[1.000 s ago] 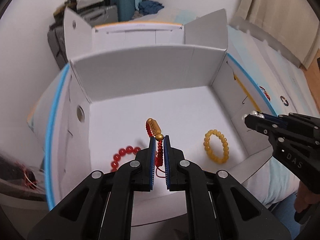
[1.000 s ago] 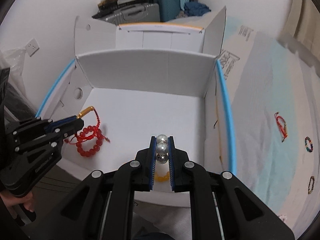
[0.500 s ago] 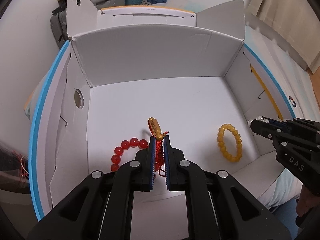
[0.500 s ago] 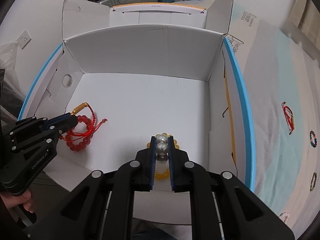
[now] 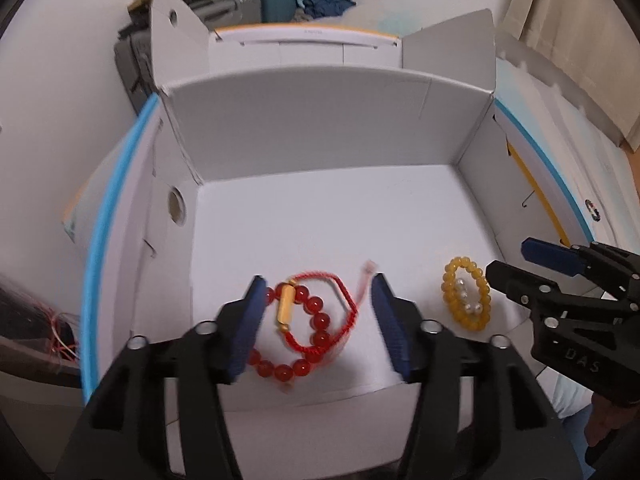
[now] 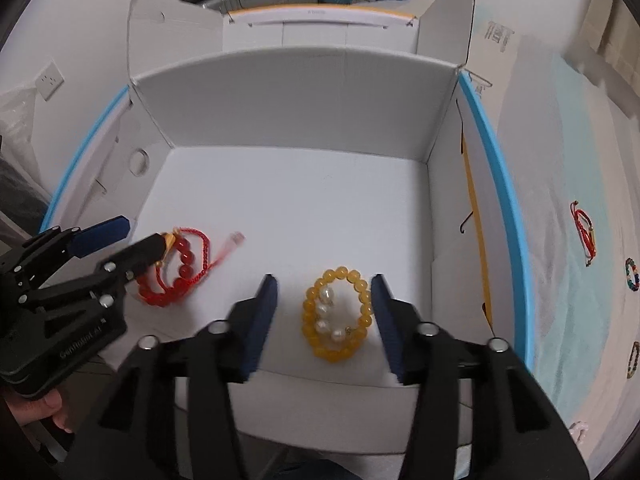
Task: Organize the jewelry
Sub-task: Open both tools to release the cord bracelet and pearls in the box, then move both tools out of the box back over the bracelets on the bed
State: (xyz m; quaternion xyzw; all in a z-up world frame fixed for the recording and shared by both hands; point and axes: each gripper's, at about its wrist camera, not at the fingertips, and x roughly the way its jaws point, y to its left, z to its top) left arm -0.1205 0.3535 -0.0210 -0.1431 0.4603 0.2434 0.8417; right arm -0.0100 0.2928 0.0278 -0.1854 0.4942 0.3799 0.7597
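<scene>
In the left wrist view, the white box [image 5: 320, 132] fills most of the frame, with a blue edge curving down its left side. At the lower middle, the left gripper [image 5: 318, 320] has just been opening, and its jaws stand wide apart. Between them, on the box floor, lie the red bead bracelet [image 5: 310, 336] and the red string bracelet [image 5: 320, 280] with a gold tube; the string one looks a bit blurred, so it may not be lying quite flat. The pads touch neither. Further right sits the yellow bead bracelet [image 5: 466, 298], with the pearl bracelet [image 5: 468, 300] resting inside its ring. At the right edge is the right gripper [image 5: 516, 262].

In the right wrist view, the left gripper [image 6: 138, 234] shows at the left, above the red bracelets. At the lower middle, the right gripper [image 6: 324, 312] has just been opening too, its jaws spread wide. The yellow bead bracelet [image 6: 340, 314] and pearl bracelet [image 6: 326, 314] lie on the floor between them, untouched. At the far right, a few more bracelets [image 6: 584, 232] lie on the light blue cloth [image 6: 568, 168] outside the box.
</scene>
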